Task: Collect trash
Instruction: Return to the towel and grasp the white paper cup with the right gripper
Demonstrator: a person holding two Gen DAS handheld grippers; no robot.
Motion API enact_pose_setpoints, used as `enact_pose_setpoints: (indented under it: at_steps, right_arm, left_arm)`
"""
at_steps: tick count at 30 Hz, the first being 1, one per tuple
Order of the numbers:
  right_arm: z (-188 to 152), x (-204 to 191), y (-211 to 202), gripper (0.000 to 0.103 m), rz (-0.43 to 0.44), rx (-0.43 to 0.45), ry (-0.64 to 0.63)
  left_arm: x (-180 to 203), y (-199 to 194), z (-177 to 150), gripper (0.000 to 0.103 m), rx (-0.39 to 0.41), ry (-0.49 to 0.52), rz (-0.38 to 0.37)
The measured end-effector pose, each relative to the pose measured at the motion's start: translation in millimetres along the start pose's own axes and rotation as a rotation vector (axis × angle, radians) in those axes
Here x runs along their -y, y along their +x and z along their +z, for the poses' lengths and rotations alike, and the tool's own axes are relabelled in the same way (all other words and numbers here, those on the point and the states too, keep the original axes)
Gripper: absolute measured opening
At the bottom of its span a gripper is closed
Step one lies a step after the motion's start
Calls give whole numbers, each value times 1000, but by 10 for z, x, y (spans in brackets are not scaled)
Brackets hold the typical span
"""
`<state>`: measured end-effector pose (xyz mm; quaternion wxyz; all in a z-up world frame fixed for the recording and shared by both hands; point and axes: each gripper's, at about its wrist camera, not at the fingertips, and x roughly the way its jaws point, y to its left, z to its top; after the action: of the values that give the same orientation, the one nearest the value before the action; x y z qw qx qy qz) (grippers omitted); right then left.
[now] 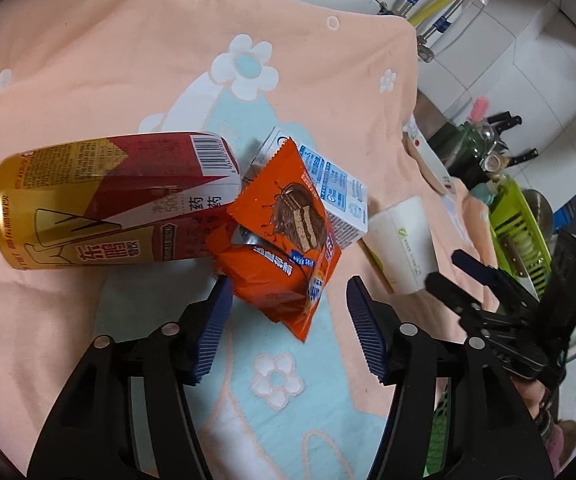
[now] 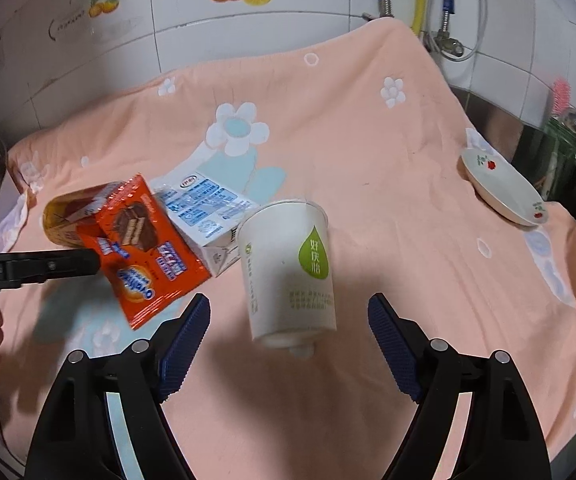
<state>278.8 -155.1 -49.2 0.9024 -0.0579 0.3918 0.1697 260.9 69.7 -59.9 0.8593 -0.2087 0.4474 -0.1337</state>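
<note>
While both tools stand open and empty above a peach cloth (image 2: 368,152), the left gripper (image 1: 288,312) points at an orange wrapper (image 1: 283,236) leaning on a bottle (image 1: 99,204) and carton (image 1: 340,192); the right gripper (image 2: 288,332) faces a paper cup (image 2: 288,268).

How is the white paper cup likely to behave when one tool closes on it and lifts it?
The white paper cup looks thin-walled, so it would probably be light and dent under a hard squeeze. It stands on the soft peach cloth, so a sideways nudge could tip it, after which its round wall might roll.
</note>
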Motion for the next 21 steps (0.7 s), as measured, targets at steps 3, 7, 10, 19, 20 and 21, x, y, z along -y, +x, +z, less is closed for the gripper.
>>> enact_pose_setpoints:
  at_steps: [3,7,10,19,20,21]
  right_arm:
    - [37,0,113,80,7,-16,-5]
    - [69,-11,232,80,15,-32,-9]
    - [89,-13,316,80,20,-42,-10]
    - [122,4,498,75,31,-68,2]
    - [118,6,509,71,39,-72,5]
    - [115,6,518,67,45,-76,8]
  left_arm:
    - [7,27,2,63,2,-9,1]
    - [-7,29,-35,64,-10,-28,6]
    - [12,-4,-56,68,2,-18,22]
    - [-11,199,-33,69,-20,-83,-16]
    - [-19,223,-33,69,-22,-94,-21]
    - [-26,247,-33,69,-25,-106,-26]
